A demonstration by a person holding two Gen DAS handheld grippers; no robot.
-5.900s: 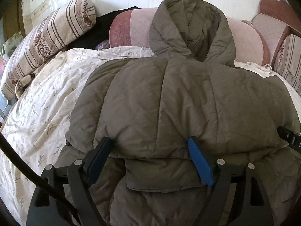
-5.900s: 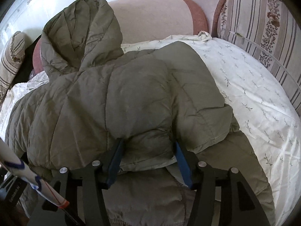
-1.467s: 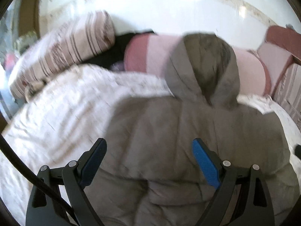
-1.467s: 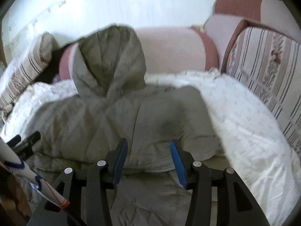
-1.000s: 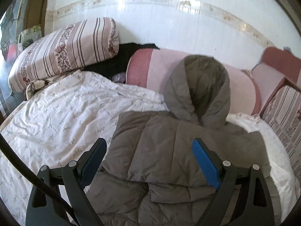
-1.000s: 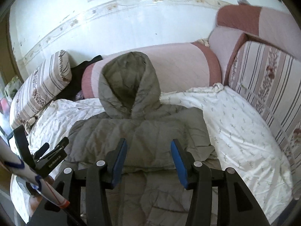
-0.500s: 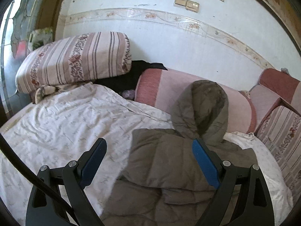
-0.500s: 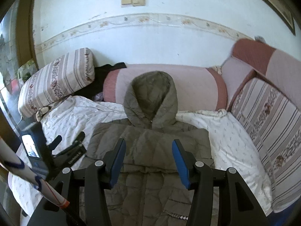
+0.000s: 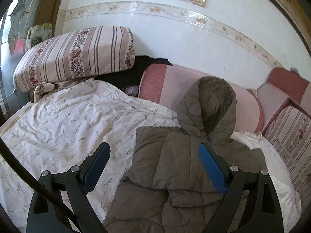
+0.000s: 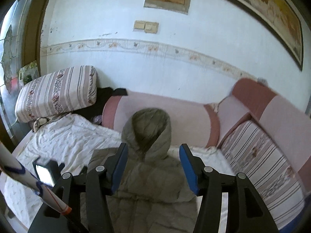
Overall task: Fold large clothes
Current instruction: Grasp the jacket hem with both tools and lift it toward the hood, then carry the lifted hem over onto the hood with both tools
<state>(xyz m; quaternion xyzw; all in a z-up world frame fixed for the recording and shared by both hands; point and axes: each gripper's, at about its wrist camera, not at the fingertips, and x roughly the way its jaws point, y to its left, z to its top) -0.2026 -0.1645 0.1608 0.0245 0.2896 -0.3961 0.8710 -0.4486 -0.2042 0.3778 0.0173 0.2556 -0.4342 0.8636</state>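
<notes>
Jacket (image 9: pixel 175 167): olive puffer, lower centre of both views, lying on the white sheet (image 9: pixel 68 124), its hood (image 9: pixel 210 106) propped against the pink bolster (image 9: pixel 167 83).
Left gripper (image 9: pixel 153 165): released, jaws wide, nothing between them.
Right gripper (image 10: pixel 153 167): released above the jacket, jaws just been opening, holding nothing.
Striped pillow (image 9: pixel 77 56): upper left.

Both wrist views above jacket (image 9: pixel 180 167)
</notes>
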